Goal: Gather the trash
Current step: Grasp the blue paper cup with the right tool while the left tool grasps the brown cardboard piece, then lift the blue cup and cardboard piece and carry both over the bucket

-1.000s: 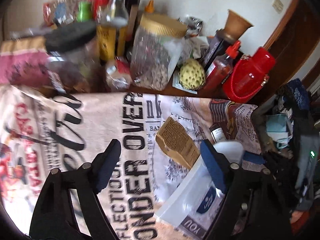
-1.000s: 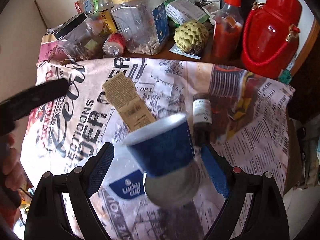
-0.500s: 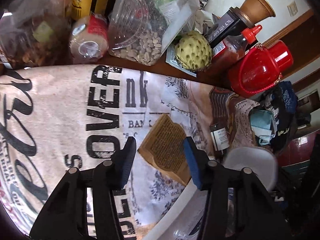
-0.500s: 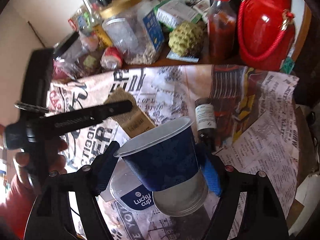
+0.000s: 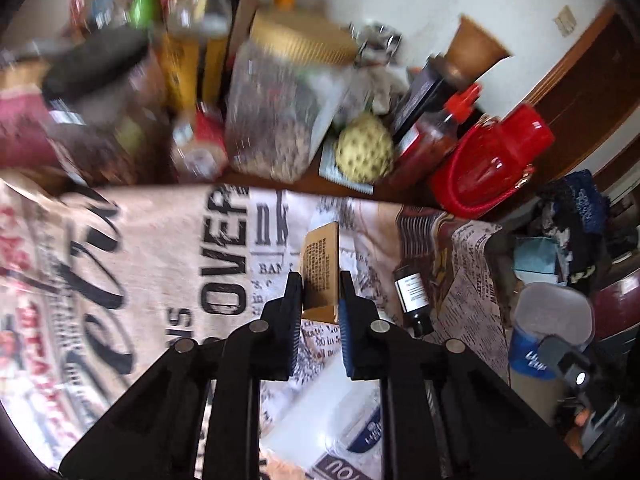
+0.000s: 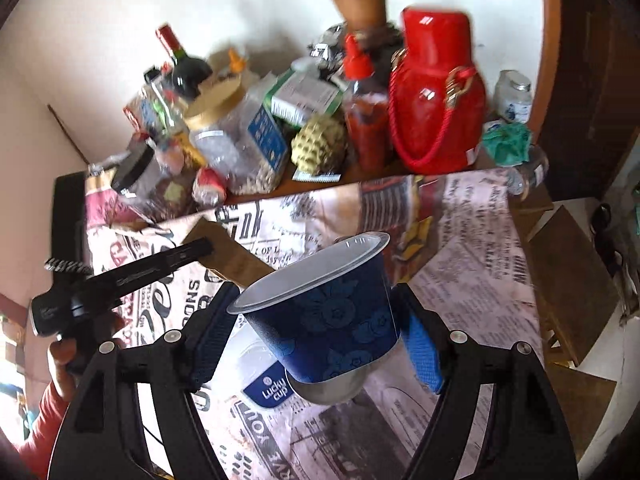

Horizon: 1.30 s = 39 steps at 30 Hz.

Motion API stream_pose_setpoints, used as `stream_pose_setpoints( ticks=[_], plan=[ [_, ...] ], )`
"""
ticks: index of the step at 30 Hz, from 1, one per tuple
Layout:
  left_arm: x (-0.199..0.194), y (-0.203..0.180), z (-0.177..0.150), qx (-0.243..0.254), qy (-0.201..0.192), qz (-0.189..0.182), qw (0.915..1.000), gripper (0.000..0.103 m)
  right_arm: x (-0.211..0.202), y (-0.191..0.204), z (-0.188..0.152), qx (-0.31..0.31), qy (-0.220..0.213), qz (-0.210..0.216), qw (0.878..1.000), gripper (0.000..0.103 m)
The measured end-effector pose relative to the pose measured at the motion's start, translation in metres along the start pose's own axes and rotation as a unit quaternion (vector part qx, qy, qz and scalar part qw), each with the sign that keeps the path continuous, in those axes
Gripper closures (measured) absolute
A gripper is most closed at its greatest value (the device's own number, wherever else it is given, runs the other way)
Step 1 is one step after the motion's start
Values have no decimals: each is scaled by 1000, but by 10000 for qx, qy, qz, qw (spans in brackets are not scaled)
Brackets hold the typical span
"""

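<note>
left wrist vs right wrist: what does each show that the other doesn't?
Only left wrist: left gripper shut on the flat brown cardboard packet; small dark glass bottle lying on the cloth.
Only right wrist: right gripper clamping the blue paper cup; wine bottle.
Both: red flask, newsprint tablecloth, knobbly green fruit.
</note>
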<state>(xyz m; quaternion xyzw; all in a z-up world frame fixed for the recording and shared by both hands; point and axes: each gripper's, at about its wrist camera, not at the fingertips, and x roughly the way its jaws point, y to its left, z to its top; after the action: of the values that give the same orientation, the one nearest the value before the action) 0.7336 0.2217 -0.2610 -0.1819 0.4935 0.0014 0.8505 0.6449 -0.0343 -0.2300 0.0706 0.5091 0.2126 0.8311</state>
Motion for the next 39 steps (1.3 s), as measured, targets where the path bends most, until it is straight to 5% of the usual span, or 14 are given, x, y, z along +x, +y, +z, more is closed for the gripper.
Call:
stream_pose_setpoints(
  ticks=[10,22,39],
  plan=[
    [-117,-69,-33,635,-1064,638,9902,87,-86,-10,-8,-139,-664,160,9976,28],
    [-245,-142,-123,316,-2090,902,9732,87,-204,-15,-46,-825,-1470,653,9835,28],
    [-362,-155,-227,702,-2808,751,9543,87,-296,17,-127,-815,-2253,608,9690,28]
  ],
)
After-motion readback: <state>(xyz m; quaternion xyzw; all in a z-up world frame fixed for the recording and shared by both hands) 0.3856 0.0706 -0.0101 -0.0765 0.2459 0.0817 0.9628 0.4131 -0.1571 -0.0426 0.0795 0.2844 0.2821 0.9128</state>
